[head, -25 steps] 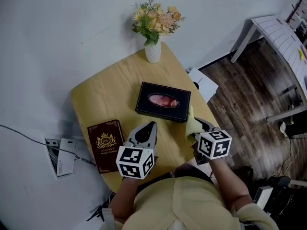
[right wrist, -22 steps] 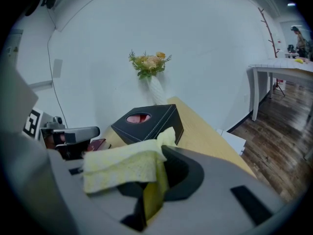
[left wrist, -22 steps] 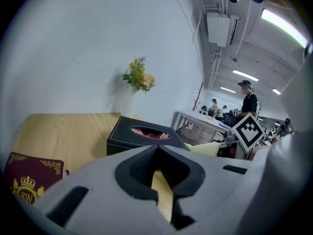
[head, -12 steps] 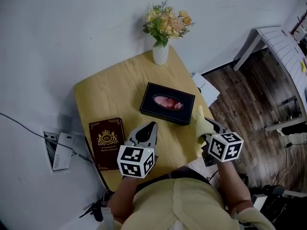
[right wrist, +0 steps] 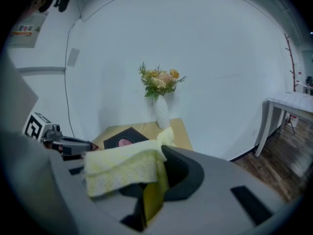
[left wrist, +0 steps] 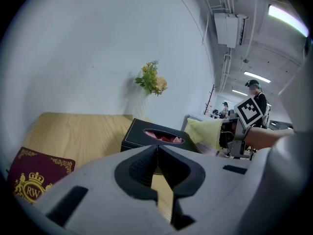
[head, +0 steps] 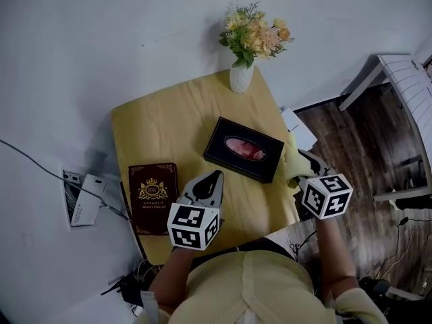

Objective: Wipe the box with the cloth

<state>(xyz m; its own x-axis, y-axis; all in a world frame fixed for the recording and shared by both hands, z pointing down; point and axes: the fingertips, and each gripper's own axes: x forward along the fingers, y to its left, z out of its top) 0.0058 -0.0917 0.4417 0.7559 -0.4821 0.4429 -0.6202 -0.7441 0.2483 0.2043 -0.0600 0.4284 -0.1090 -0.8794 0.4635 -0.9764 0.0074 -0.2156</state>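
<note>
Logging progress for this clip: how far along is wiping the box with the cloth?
Done: the cloth is gripped in the right tool. In hand: it is held beside the box, at its right end, no contact visible. Remaining: all the wiping. The left tool is shut, empty.

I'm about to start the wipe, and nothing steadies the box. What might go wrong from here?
1. The box lies loose. The left gripper is shut and apart from it, so a wipe may slide it toward the vase or the table edge.
2. The right gripper pinches only part of the cloth, so the loose flap might catch the tissue in the box's opening.
</note>
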